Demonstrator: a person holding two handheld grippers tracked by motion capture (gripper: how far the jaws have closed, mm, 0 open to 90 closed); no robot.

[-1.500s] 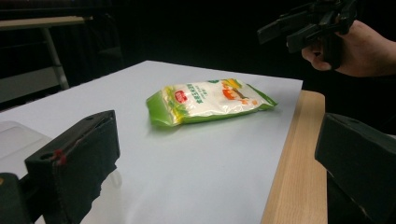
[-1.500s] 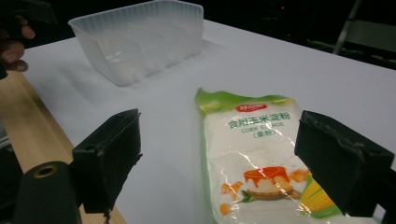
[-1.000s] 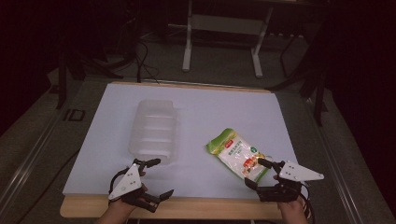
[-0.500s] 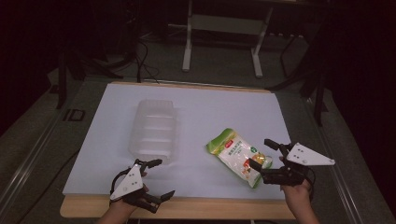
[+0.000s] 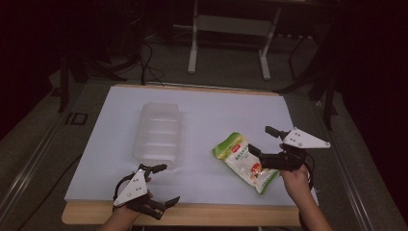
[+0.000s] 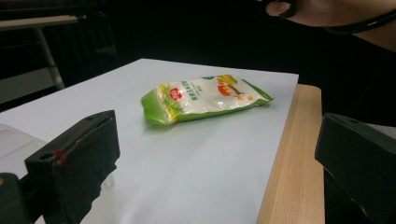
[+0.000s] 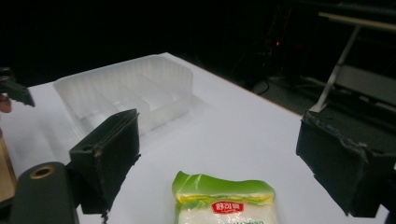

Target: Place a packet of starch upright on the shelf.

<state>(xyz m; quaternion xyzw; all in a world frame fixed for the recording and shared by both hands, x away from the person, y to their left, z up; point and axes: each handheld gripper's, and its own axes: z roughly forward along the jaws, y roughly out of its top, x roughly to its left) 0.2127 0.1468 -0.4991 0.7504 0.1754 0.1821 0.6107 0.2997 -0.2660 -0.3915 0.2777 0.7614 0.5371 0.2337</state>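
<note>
Barely begun: snack bag [image 5: 246, 162] lies flat on the worktop [image 5: 202, 120] beside the empty tray [image 5: 159, 135]. Right tool [image 5: 262, 144] released over bag; left tool [image 5: 162, 185] released, idle.

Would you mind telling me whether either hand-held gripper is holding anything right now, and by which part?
Nothing is held. The right hand-held gripper is open above the snack bag, not closed on it. The left hand-held gripper is open near the table's front edge.

Each gripper, left [image 5: 161, 186] and right [image 5: 262, 141], has blocky black jaws under a grey three-cornered plate; a black cable loops at the right hand [image 5: 294, 177], bare-forearmed.
</note>
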